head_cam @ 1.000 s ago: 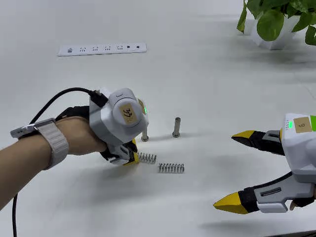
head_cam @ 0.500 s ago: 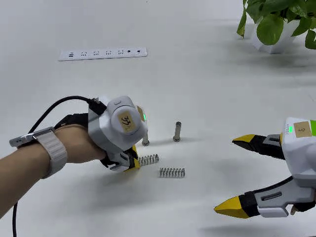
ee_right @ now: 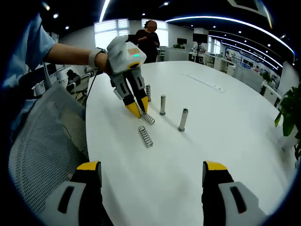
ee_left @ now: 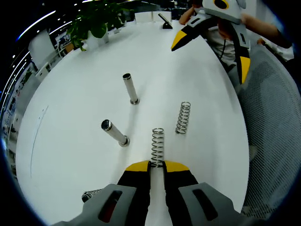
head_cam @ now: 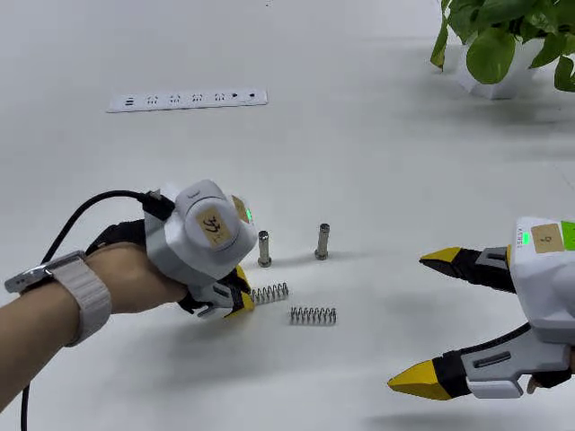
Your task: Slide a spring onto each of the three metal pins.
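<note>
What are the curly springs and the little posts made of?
Both look like metal. The held spring, pinched by the left gripper, and the loose spring are thin grey wire coils with a dull shine. The nearer pin and farther pin seem to be polished steel: smooth, silvery, with bright glints.

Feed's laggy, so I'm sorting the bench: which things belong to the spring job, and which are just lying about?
Job: held spring in left claw; loose spring; near pin; far pin; third pin, spring already on.
Lying about: power strip; plant.
</note>
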